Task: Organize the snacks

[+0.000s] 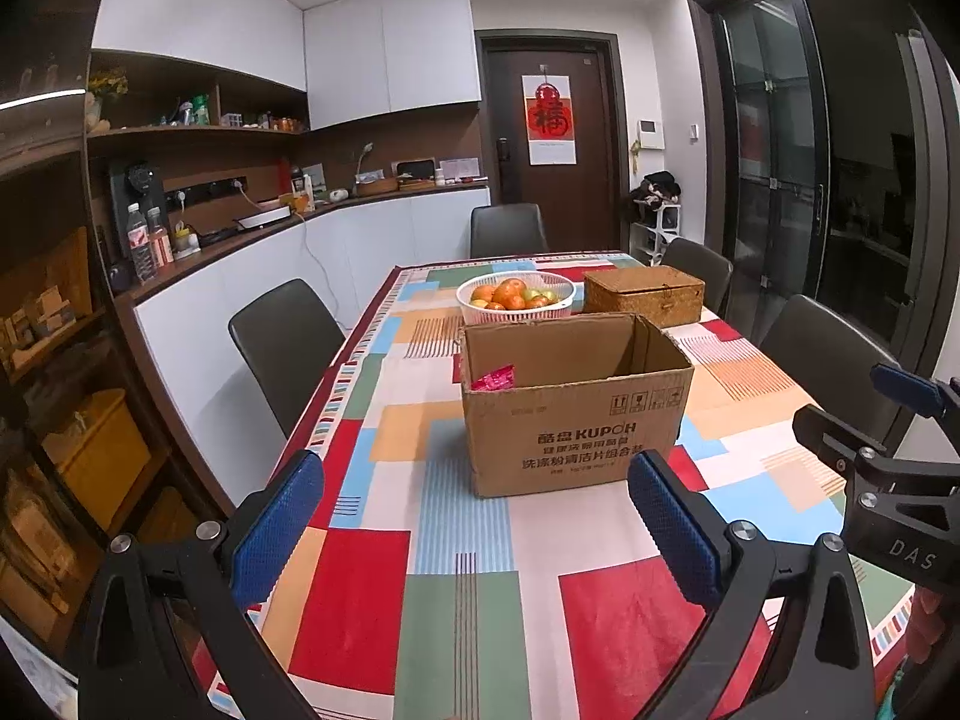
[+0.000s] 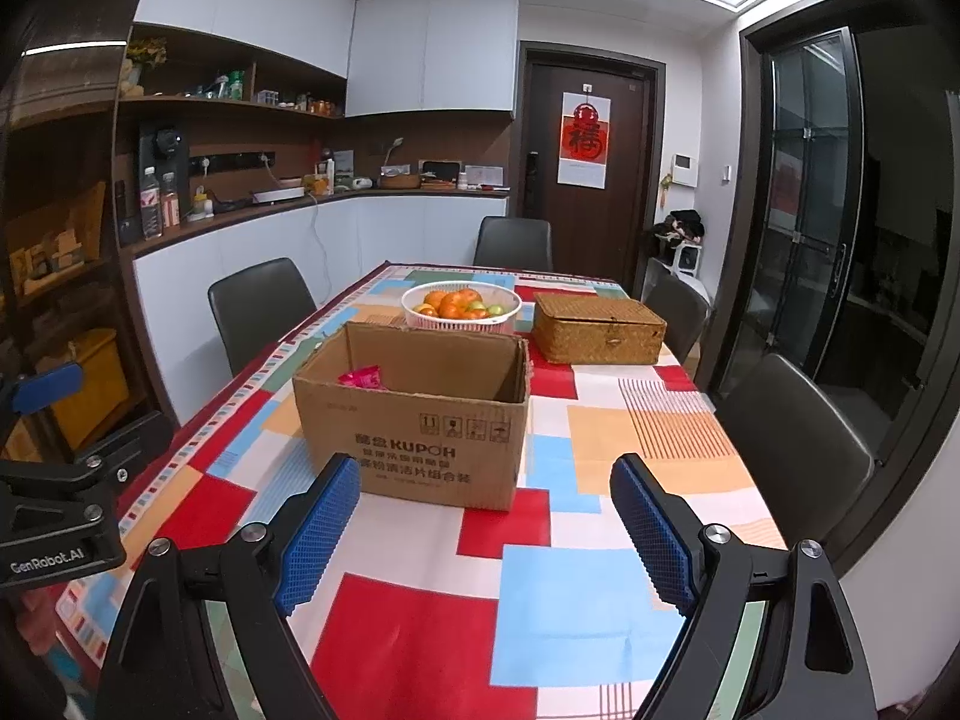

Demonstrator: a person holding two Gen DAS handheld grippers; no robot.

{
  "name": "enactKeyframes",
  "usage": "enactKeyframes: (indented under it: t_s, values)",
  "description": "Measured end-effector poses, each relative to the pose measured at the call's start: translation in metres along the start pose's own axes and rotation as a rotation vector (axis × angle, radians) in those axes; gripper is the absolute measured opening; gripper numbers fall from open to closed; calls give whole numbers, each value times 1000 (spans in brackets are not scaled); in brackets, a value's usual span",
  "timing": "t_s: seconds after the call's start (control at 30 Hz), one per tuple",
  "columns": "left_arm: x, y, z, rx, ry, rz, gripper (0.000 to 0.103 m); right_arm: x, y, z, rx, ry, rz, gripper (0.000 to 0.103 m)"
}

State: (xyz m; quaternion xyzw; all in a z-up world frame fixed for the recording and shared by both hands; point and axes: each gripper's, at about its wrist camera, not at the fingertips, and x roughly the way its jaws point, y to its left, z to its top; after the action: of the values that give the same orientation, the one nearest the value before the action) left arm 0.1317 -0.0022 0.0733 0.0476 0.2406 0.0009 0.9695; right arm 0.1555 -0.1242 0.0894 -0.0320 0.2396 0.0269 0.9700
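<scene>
An open cardboard box (image 1: 576, 414) marked KUPOH stands on the patterned tablecloth; it also shows in the right wrist view (image 2: 414, 426). A pink snack packet (image 1: 493, 378) pokes up inside its left side, also seen from the right wrist (image 2: 361, 377). My left gripper (image 1: 474, 531) is open and empty, hovering over the table in front of the box. My right gripper (image 2: 480, 531) is open and empty, also short of the box. The right gripper shows at the right edge of the left wrist view (image 1: 888, 462).
A white basket of oranges and green fruit (image 1: 517, 295) and a closed wicker box (image 1: 645, 294) stand behind the cardboard box. Dark chairs (image 1: 282, 342) surround the table. A counter with bottles runs along the left wall.
</scene>
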Motion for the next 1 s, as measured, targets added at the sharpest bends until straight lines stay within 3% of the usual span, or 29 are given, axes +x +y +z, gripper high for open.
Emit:
enactKeyframes:
  t_s: [1.0]
  values:
    - [-3,1,-4,-6,6,29,103,6,4,-9,-1,20,23,86]
